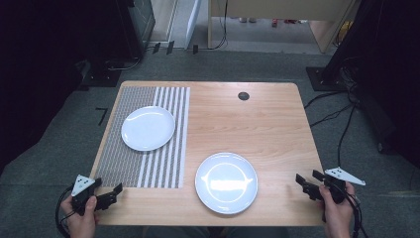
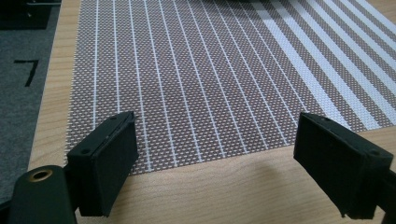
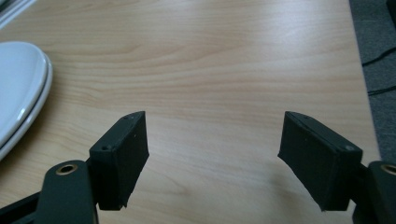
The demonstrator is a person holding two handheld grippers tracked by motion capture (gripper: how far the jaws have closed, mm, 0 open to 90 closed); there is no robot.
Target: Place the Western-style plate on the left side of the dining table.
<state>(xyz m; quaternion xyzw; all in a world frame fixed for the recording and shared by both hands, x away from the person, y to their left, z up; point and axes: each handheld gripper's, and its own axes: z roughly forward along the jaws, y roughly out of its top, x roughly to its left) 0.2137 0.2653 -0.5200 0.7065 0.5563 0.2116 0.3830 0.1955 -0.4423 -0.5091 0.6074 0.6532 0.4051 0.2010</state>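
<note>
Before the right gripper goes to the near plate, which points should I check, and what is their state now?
1. Right gripper open, nothing between its jaws: ok.
2. Left gripper open and empty, at the near edge of the placemat: ok.
3. Near plate lies flat on bare table, empty: ok.
4. Path from right gripper to near plate free of things: ok.
5. Far plate on placemat, apart from near plate: ok.
6. Near plate is a single plate, not a stack: cannot tell.

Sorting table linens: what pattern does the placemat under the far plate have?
Brown weave with white stripes, thin on one side, broad on the other, on the placemat; clearest in the left gripper view.
</note>
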